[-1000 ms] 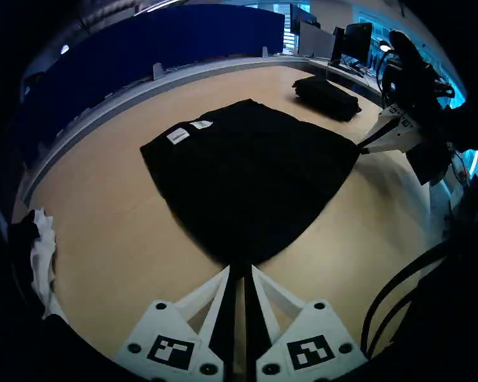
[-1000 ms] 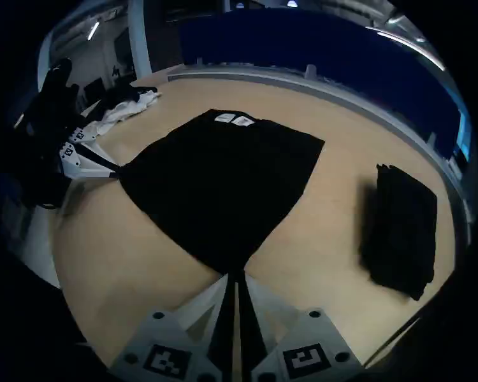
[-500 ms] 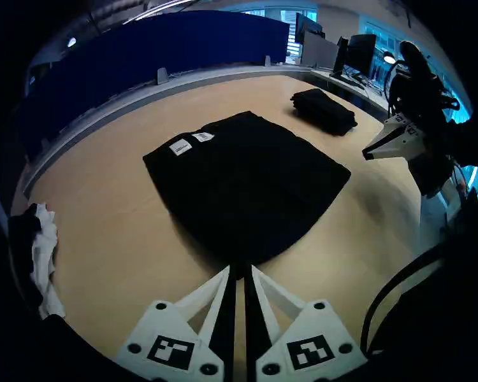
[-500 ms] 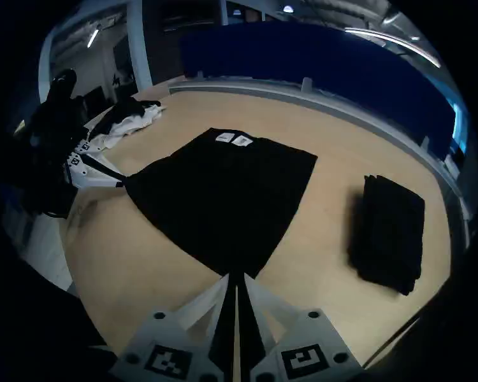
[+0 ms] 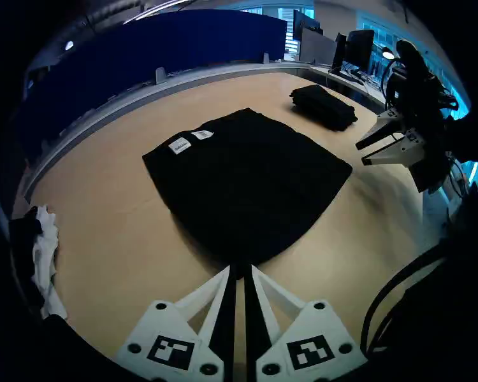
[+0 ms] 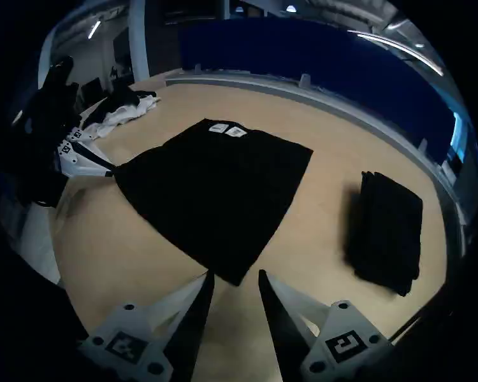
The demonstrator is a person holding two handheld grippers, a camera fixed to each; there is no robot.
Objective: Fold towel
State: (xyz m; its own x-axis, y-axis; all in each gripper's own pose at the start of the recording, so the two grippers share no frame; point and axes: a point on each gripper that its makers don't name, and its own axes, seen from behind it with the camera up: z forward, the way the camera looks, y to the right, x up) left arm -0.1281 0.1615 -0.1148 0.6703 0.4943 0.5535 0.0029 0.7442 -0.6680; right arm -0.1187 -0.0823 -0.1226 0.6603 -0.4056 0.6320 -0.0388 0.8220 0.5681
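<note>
A black towel (image 5: 245, 178) with two white labels (image 5: 189, 140) lies spread flat on the wooden table (image 5: 111, 216). My left gripper (image 5: 242, 267) is shut on the towel's near corner, with dark cloth between its fingers. In the right gripper view the left gripper (image 6: 110, 169) pinches the left corner of the towel (image 6: 220, 191). My right gripper (image 6: 236, 275) stands open, and the towel's near corner tip lies loose by its fingertips. In the left gripper view the right gripper (image 5: 362, 154) hovers open just off the towel's right corner.
A stack of folded black towels (image 5: 324, 105) (image 6: 387, 232) sits on the table beyond the right gripper. A heap of white and dark cloth (image 5: 38, 261) (image 6: 123, 111) lies near the left gripper. A blue partition (image 5: 162, 44) runs along the table's far edge, with monitors (image 5: 357, 41) behind.
The right gripper opened and let go of its towel corner, which now lies flat on the table. The left gripper stays shut on its corner.
</note>
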